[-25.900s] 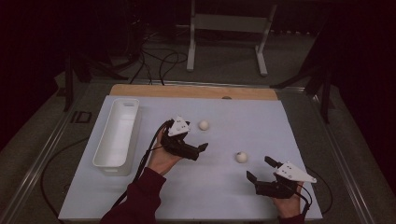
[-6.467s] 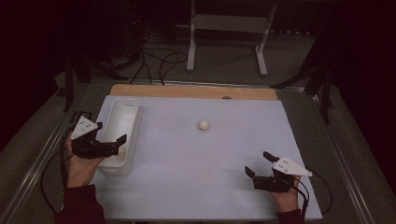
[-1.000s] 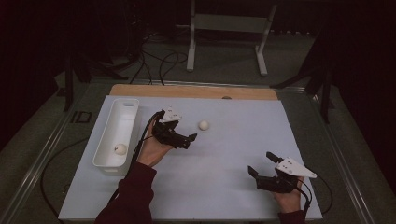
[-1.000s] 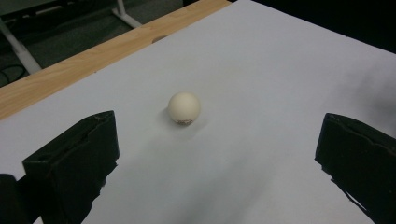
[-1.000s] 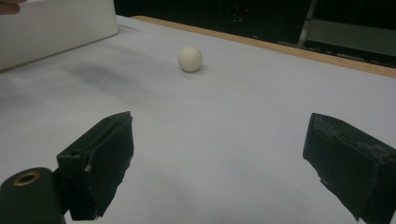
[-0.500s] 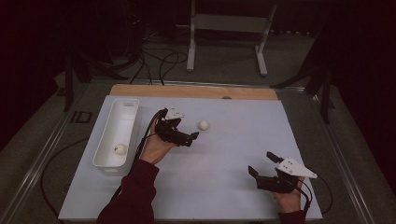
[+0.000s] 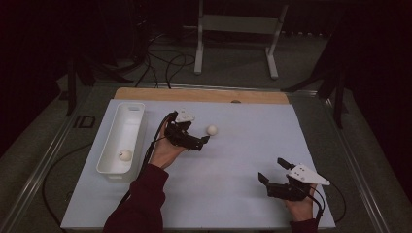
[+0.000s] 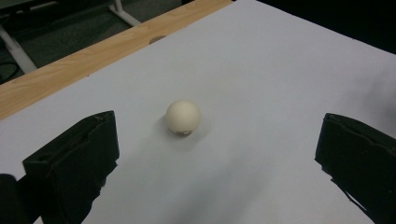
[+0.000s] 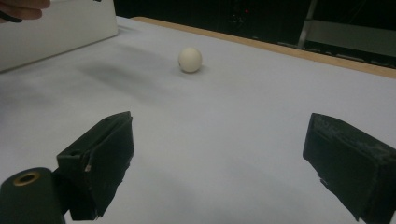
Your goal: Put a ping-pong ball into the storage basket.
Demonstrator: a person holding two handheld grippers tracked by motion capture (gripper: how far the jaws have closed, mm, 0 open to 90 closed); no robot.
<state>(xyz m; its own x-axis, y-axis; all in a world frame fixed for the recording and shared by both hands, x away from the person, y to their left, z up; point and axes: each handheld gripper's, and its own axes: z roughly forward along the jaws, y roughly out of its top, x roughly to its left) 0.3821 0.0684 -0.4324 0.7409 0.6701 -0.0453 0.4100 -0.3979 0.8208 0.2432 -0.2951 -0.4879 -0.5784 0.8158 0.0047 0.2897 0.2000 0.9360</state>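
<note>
A cream ball (image 7: 212, 129) (image 8: 183, 116) (image 9: 190, 59) lies on the white sheet (image 7: 243, 155) near the middle. My left gripper (image 7: 200, 137) (image 8: 219, 149) hovers just left of it, open, and the ball sits a little beyond the gap between its jaws. A second ball (image 7: 125, 155) rests in the near end of the white tray (image 7: 112, 145) at the left. My right gripper (image 7: 273, 171) (image 9: 224, 163) stands open near the front right of the sheet, with nothing between its jaws.
A wooden strip (image 7: 204, 94) runs along the far edge of the table. Cables (image 7: 165, 60) and a metal stand (image 7: 238, 29) lie on the floor beyond. The tray's wall (image 9: 56, 30) appears at the upper left of the right gripper view.
My left gripper has come from the tray, where one ball now lies, to the middle and edged closer to the remaining ball. The right gripper has stayed put.
</note>
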